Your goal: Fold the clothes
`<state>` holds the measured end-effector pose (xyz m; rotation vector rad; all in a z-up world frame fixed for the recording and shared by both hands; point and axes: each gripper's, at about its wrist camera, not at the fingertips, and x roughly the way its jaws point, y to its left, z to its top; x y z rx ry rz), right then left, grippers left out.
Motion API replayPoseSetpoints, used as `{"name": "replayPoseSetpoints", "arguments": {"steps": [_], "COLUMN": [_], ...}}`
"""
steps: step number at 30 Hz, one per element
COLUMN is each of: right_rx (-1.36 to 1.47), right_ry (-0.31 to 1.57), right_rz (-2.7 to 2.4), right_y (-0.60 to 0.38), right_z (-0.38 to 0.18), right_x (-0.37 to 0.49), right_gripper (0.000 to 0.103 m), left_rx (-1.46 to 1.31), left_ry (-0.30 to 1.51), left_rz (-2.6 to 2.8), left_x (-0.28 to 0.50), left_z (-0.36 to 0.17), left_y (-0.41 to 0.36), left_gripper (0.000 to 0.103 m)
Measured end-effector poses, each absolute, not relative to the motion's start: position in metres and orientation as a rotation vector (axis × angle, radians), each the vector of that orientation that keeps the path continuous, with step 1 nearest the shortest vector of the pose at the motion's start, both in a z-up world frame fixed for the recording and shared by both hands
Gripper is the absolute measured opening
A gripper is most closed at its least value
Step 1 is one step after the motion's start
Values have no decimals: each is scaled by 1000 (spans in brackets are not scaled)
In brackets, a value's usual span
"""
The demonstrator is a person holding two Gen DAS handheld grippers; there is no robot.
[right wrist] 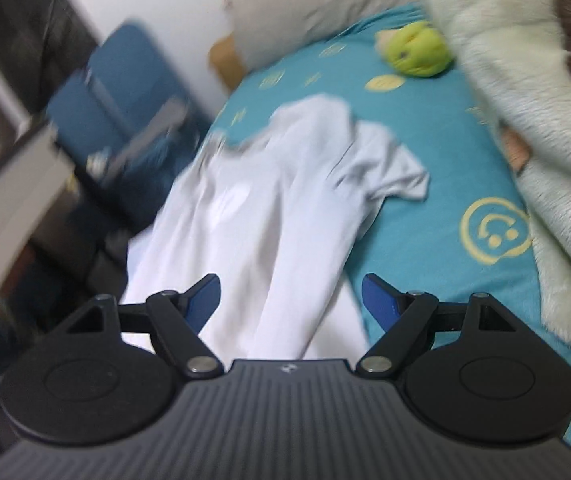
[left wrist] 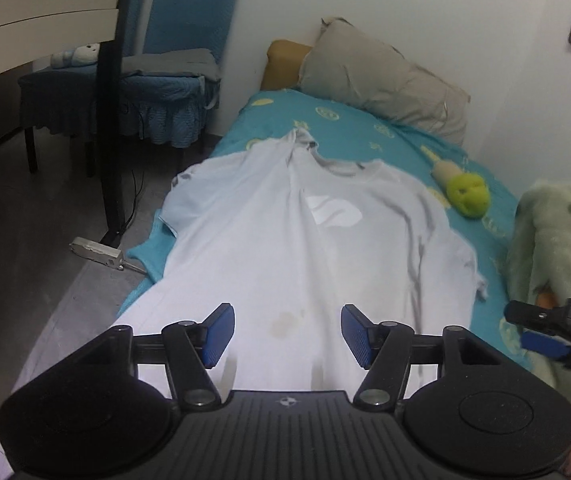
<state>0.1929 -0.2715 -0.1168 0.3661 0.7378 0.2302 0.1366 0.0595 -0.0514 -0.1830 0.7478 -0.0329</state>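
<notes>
Turquoise bed sheet (left wrist: 337, 120) with yellow smiley prints covers the bed under both claws. Left claw (left wrist: 287, 336) is spread wide and holds nothing; directly under and ahead of it lies the white T-shirt (left wrist: 285, 232), spread flat, collar at the far end. Right claw (right wrist: 290, 300) is also spread and empty, above the shirt's right edge. Further ahead, to the right, lies a green plush toy (left wrist: 467, 194), then a grey pillow (left wrist: 381, 80) against the wall. A fluffy blanket (right wrist: 525, 100) is right of both claws.
</notes>
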Motion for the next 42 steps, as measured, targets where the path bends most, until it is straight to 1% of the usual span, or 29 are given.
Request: {"name": "replayPoseSetpoints", "arguments": {"steps": [3,5,10,11,12,13,14,15,19,21,23,25,28,29,30,31,32,33,34,37,42], "right_rx": [230,167,114,64,-3,-71,-124,-164,-129,-119,-113,-58,112,157,202,249,308,366,423,601,763], "right_ry": [796,838,1036,1080,1116,1144,1171,1196,1242,1247,1292,1332,1280,1242,1203,1162,1112,1062,1016,949,858], "right_rz": [301,334,382,379,364,347,330,312,242,190,141,113,114,121,128,137,154,171,184,168,33], "right_y": [-248,-237,-221,-215,-209,-204,-204,-206,-241,-263,-285,-306,-330,-337,-344,-351,-358,-365,-370,-375,-366], "right_z": [-112,-109,-114,-119,-124,-130,-134,-138,-121,-110,-111,-110,-92,-85,-79,-72,-69,-66,-64,-75,-122], "right_x": [175,159,134,131,129,128,128,129,132,131,129,126,121,120,118,117,119,120,124,155,233], "right_gripper": [79,72,71,66,53,42,18,8,7,6,7,7,11,15,35,52,86,94,91,91,91], "left_rx": [-176,-182,-166,-163,-160,-157,-154,-150,-138,-148,-159,-171,-188,-193,-199,-205,-210,-216,-222,-242,-276], "left_ry": [774,763,754,752,750,748,747,745,737,729,721,712,699,695,691,687,682,678,674,660,662], "left_rz": [-31,-36,-47,-49,-52,-54,-56,-58,-67,-68,-68,-69,-69,-69,-69,-69,-70,-70,-70,-69,-77], "left_x": [144,143,147,147,148,149,150,150,153,150,147,144,139,137,135,134,132,130,129,131,148], "left_z": [-68,-74,-85,-87,-90,-92,-94,-96,-105,-102,-99,-95,-90,-89,-87,-85,-84,-82,-80,-78,-90], "left_y": [66,72,70,69,69,68,68,67,66,66,66,66,66,66,66,66,66,66,66,65,63], "left_gripper": [62,62,62,62,62,62,62,62,61,61,61,61,61,61,61,61,61,61,61,62,62]}}
